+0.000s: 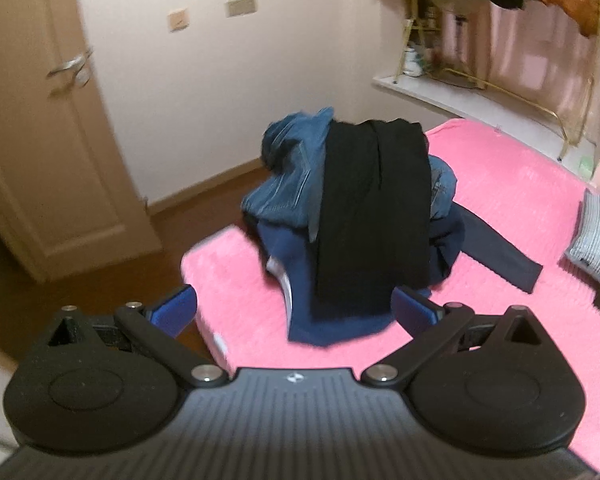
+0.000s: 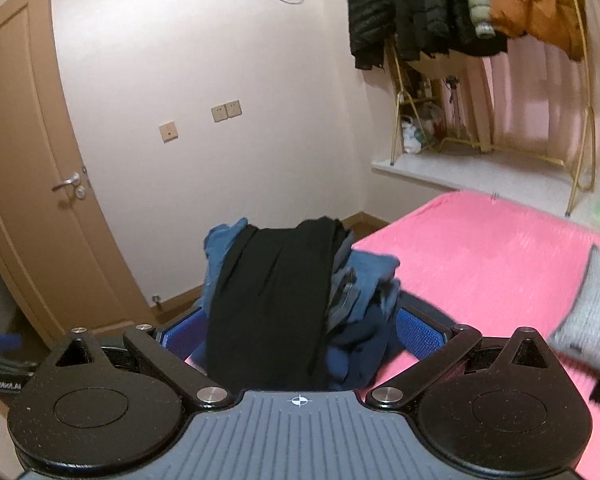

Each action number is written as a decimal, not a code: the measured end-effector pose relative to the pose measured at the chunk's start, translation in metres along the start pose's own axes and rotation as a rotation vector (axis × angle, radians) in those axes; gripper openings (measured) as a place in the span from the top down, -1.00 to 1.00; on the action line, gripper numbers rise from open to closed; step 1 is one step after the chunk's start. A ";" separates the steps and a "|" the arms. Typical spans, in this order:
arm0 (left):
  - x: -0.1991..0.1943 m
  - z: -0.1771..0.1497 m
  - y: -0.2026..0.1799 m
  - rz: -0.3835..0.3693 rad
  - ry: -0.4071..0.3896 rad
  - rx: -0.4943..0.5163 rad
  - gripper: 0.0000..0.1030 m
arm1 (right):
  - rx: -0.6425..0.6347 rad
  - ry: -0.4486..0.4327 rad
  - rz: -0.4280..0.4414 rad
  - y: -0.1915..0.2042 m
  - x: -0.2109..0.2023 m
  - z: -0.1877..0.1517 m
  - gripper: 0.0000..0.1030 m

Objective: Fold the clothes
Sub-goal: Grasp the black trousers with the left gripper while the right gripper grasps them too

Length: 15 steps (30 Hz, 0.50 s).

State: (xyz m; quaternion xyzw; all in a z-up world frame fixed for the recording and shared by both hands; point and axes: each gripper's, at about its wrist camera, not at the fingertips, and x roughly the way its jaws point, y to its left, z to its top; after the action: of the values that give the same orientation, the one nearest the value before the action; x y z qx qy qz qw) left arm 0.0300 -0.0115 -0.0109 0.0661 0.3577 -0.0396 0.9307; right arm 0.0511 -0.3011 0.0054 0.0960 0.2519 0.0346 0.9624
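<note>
**Two grippers close in on an unsorted pile at the bed's corner**

The left gripper [image 1: 294,308] hangs with its blue-padded fingers [image 1: 176,306] spread wide and nothing between them, the near hem of a navy garment [image 1: 332,328] lying just ahead on the pink bed [image 1: 500,184]. The right gripper [image 2: 300,330] is likewise spread, its fingers [image 2: 418,334] flanking the near side of the heap; whether the pads touch cloth cannot be told from its own view, but they are not clamped on anything.

The clothes sit stacked near the corner of the bed: a black garment [image 1: 372,208] draped over the top and down the front, blue denim [image 1: 288,176] bunched beneath it, the navy garment at the bottom with one sleeve [image 1: 500,252] trailing out to the side. A grey striped item [image 1: 592,236] lies well apart, further along the bed.

The risk, on this evidence, is a grab that takes more than one layer. The black garment overlaps both pieces below, so fingers closing low on the heap would likely pinch navy and black together and drag the whole pile. The heap also sits close to the mattress edge, with bare floor [image 1: 100,272] beyond; a pull toward that side could tip the denim off the bed. The slack drape may slide rather than lift cleanly.
</note>
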 end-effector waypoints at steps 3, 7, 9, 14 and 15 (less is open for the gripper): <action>0.042 0.025 -0.005 -0.041 -0.015 0.101 -0.98 | -0.021 0.018 -0.028 0.005 0.048 0.013 -1.00; 0.114 0.060 -0.011 -0.135 -0.035 0.223 -0.98 | -0.053 0.064 -0.092 0.013 0.125 0.031 -1.00; 0.157 0.077 -0.012 -0.189 -0.030 0.254 -0.97 | -0.069 0.092 -0.113 0.016 0.167 0.043 -0.99; 0.263 0.112 -0.014 -0.329 0.032 0.266 -0.81 | -0.063 0.155 -0.139 0.015 0.261 0.075 -0.99; 0.281 0.117 -0.016 -0.354 0.049 0.271 -0.73 | -0.077 0.169 -0.143 0.016 0.281 0.082 -0.99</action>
State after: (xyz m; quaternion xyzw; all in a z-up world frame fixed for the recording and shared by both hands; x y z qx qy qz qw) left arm 0.3141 -0.0523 -0.1149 0.1278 0.3778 -0.2484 0.8828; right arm 0.3351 -0.2672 -0.0559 0.0376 0.3368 -0.0163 0.9407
